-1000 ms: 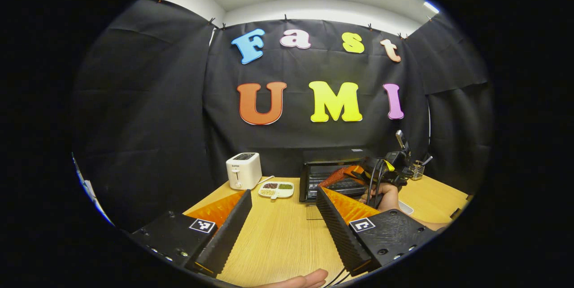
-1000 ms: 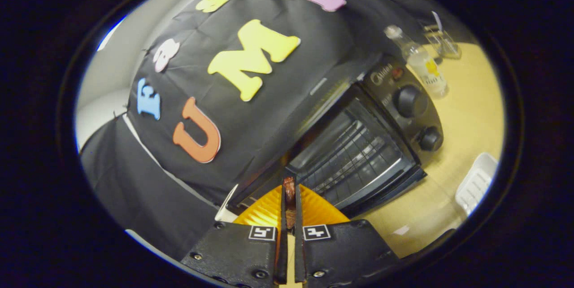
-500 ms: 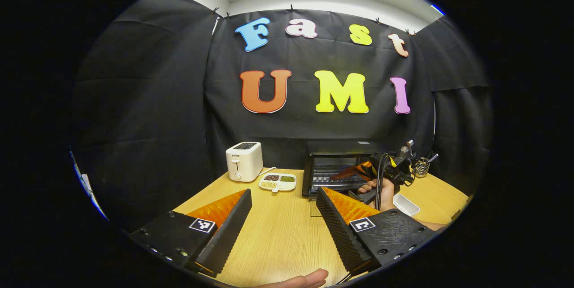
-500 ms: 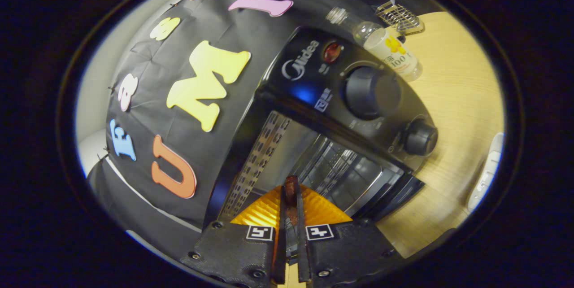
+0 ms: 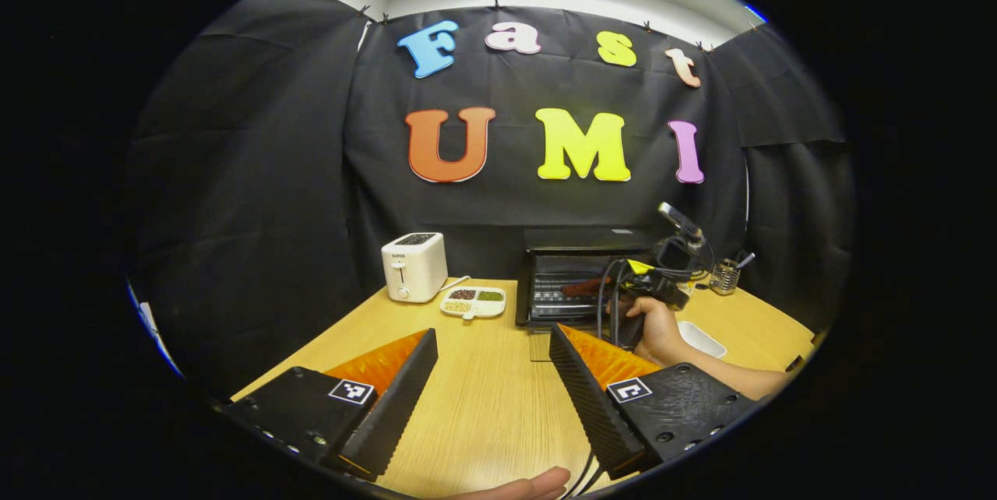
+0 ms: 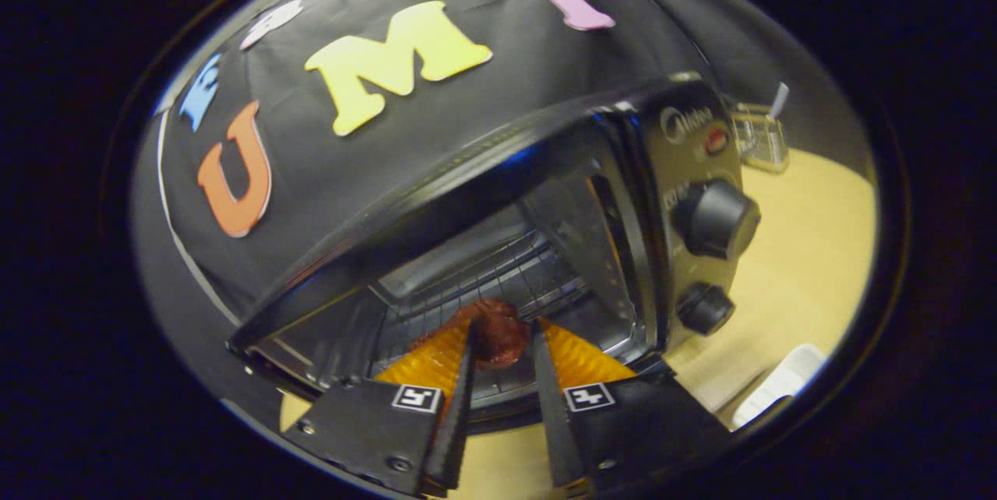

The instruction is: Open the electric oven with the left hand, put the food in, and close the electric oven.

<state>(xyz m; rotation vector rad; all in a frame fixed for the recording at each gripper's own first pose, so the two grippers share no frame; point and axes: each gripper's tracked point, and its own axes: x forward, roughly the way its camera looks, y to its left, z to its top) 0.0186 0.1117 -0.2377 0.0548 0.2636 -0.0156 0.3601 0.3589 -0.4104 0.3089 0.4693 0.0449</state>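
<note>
I had the food (image 6: 494, 336) on the oven (image 6: 545, 196) rack, right tool (image 6: 498, 364) parted; withdrawal came next; left tool (image 5: 491, 375) was apart.

Overhead light was bright and even; fisheye bending curved the frame edges; blue glare streaked the oven (image 6: 545, 196) top.

Black oven (image 6: 545, 196), reddish-brown food (image 6: 492, 332), white toaster (image 5: 413, 266), light wood table (image 5: 483, 399)
</note>
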